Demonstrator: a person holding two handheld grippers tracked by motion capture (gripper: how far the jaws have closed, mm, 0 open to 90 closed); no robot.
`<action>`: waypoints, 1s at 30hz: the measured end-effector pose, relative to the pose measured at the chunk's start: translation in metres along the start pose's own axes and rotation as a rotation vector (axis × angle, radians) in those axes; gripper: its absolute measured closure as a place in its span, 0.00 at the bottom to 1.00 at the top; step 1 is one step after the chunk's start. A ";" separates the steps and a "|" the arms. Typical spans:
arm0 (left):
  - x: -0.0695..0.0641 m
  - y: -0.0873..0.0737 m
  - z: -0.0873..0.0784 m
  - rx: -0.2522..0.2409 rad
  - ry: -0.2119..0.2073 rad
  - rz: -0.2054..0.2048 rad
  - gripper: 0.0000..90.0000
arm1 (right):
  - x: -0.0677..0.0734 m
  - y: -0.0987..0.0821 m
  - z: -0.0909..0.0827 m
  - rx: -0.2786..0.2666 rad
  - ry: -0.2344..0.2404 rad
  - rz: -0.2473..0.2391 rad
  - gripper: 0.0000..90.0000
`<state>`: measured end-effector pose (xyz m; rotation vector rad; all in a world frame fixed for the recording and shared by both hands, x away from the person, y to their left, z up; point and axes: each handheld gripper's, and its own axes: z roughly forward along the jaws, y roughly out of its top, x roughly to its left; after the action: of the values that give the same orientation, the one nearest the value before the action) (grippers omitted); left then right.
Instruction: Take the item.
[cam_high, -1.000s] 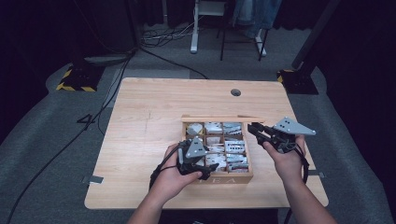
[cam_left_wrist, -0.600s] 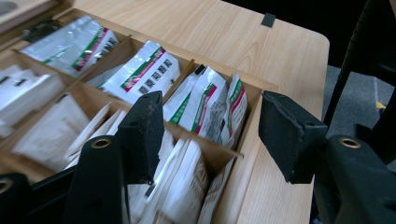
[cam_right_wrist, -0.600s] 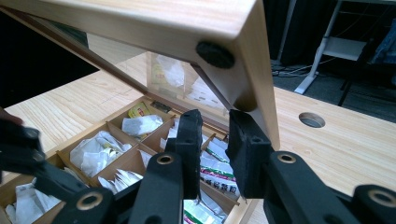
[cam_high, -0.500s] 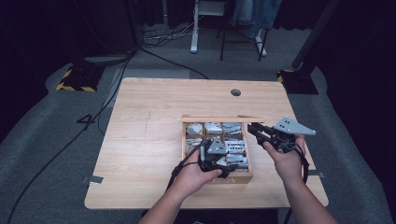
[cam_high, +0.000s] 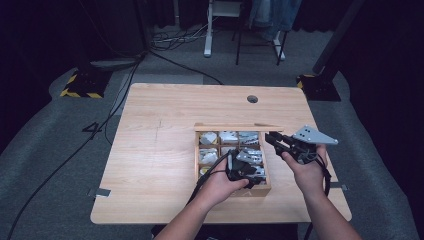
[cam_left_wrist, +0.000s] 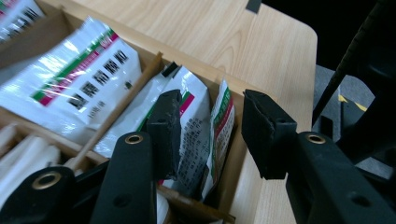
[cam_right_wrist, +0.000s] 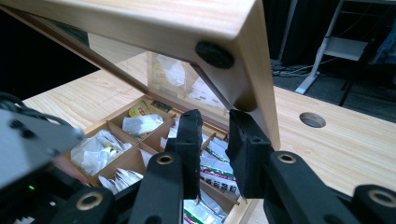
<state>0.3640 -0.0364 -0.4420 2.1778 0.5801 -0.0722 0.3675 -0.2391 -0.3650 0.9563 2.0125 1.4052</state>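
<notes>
Left claw (cam_left_wrist: 208, 135) moved right over sachets (cam_left_wrist: 205, 121); lid (cam_right_wrist: 187, 28) raised

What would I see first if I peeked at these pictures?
First, a wooden box near the front right of the table, split into little compartments stuffed with white packets. The left claw hangs open over upright packets in a corner compartment. The right claw is at the corner of the box's raised lid, which has a see-through pane.

A wooden divided box (cam_high: 233, 156) sits at the worktop's 4 o'clock, lid (cam_right_wrist: 154, 28) raised, holding what look like white sachets (cam_left_wrist: 196, 126).
</notes>
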 end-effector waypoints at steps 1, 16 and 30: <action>0.001 0.000 0.001 -0.005 -0.005 -0.002 0.64 | 0.000 0.000 0.000 0.001 0.001 0.000 0.83; 0.004 0.001 0.014 0.063 -0.066 -0.059 0.90 | 0.000 0.000 0.000 0.007 0.002 0.001 0.82; 0.001 0.006 0.003 0.019 -0.063 -0.001 0.97 | -0.001 0.000 0.000 0.006 0.000 0.002 0.82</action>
<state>0.3678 -0.0411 -0.4399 2.1856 0.5461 -0.1471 0.3679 -0.2394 -0.3652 0.9614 2.0180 1.4010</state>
